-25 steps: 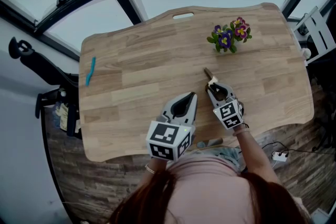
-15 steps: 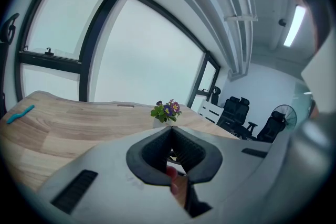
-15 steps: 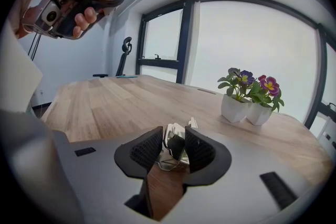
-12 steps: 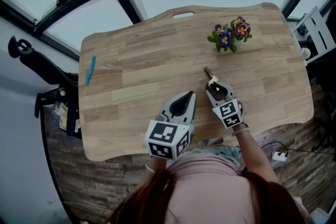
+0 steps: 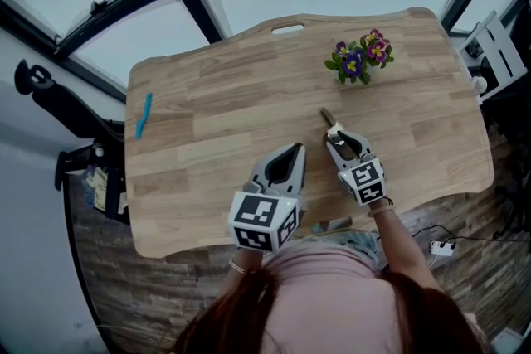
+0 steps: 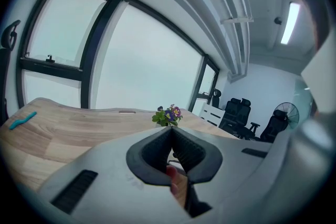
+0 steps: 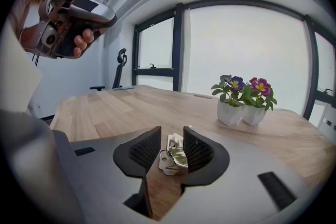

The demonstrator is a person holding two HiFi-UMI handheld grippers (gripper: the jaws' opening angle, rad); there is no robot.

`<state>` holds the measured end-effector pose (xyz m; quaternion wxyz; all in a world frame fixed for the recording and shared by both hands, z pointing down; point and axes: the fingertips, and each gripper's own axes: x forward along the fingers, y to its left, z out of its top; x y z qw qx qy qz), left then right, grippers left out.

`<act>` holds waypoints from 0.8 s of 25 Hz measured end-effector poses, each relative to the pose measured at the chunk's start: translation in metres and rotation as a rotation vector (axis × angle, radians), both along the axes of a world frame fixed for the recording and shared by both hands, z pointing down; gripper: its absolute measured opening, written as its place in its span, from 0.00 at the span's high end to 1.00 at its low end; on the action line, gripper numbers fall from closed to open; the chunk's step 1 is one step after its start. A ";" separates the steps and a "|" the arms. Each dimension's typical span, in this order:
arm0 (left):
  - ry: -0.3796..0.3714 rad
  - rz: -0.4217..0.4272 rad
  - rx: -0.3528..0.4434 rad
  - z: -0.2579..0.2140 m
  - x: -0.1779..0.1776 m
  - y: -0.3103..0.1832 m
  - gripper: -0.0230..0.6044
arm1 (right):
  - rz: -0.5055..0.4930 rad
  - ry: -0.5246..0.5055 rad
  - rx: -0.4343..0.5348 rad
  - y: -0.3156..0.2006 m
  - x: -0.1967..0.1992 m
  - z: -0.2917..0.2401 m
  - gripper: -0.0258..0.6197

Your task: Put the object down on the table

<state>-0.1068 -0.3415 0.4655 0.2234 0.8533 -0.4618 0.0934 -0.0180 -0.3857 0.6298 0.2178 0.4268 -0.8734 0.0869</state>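
An office room with tall windows along one side and a pale wooden desk (image 5: 207, 128) seen from above. At its far end stand two small white pots of purple and pink flowers (image 5: 358, 60); a thin blue item (image 5: 143, 113) lies alone near the left edge.

The right gripper (image 5: 333, 134) sits low over the middle of the desk, pointing away from the person. Its jaws have just been opening and now stand spread wide. Between them a small silvery metal object (image 7: 173, 153) lies on the wood, so it looks set down and let go. The release seems done, with only the gripper left to draw clear.

The left gripper (image 5: 294, 150) hovers just beside the right one, nearer the person. Its jaws are pressed together with nothing between them (image 6: 170, 131). It appears to be parked out of the way, with no part in the placing.

What the object is stays unclear: it may be a folding clip or clipper, one part raised. It sits close to one pad, and whether it touches cannot be told. From above it shows only as a small dark sliver (image 5: 328, 118) ahead of the jaws. The person's hands are mostly hidden behind the marker cubes. The desk's near edge is cut off by the person's head and shoulders.
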 end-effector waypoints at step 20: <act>-0.012 -0.036 0.082 -0.020 -0.003 0.022 0.96 | 0.221 -0.188 -0.033 0.028 0.043 -0.050 0.93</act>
